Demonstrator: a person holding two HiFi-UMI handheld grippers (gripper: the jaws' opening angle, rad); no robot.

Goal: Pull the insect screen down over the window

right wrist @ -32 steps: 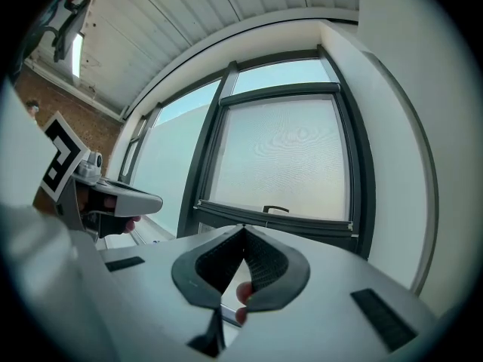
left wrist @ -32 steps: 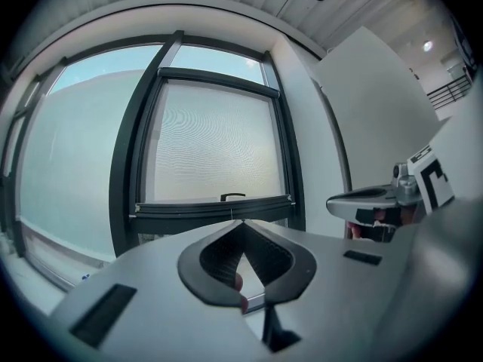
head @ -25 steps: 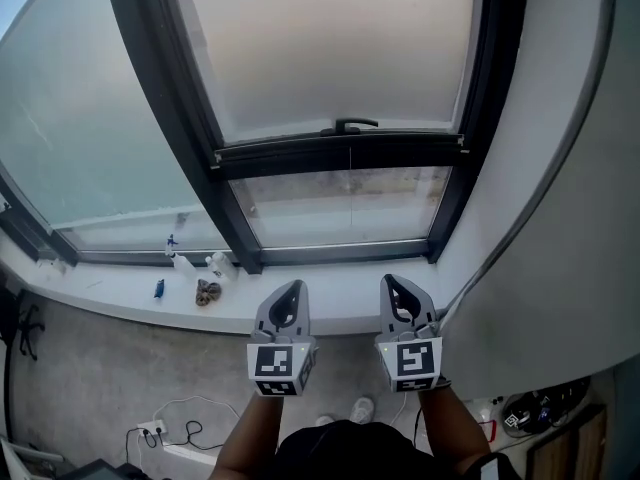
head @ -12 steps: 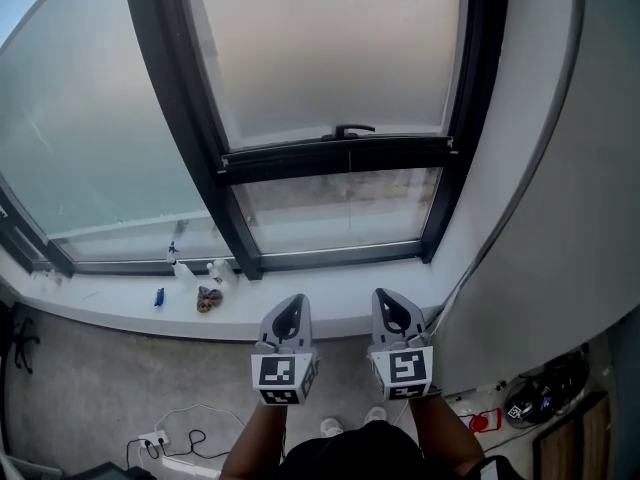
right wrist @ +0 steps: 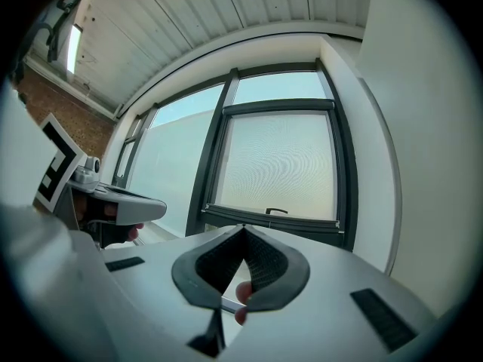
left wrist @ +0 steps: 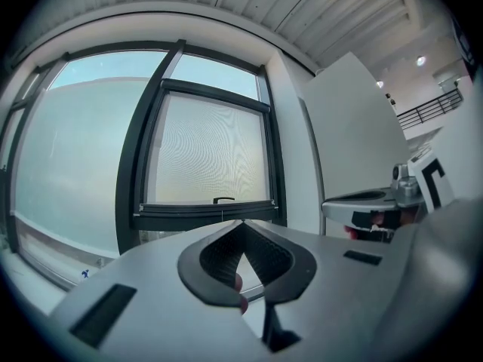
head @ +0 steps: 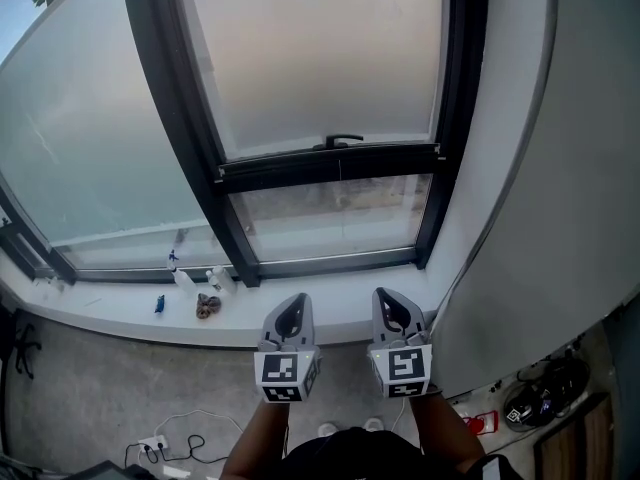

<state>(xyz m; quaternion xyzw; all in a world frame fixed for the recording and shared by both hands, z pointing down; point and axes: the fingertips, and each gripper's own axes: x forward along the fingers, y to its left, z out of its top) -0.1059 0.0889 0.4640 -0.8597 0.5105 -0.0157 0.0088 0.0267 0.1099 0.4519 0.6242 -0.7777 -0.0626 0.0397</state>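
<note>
Below the window, low in the head view, I hold both tools side by side, a little apart, pointing level toward the sill (head: 120,320). The left hand-held gripper (head: 292,303) is clenched, its tips meeting with nothing between them. The right hand-held gripper (head: 388,298) is clenched and empty as well. The insect screen (head: 320,58) covers the upper part of the dark-framed window. Its bottom bar (head: 400,156) sits most of the way down, with a small black handle (head: 343,141) at its middle. A strip of bare glass (head: 330,213) shows between that bar and the lower frame. Both grippers are well apart from the handle, beneath it. Left of them on the white sill stand small bottles (head: 215,274), a blue item (head: 159,303) and a brownish lump (head: 206,306). A power strip (head: 152,444) lies on the floor.
</note>
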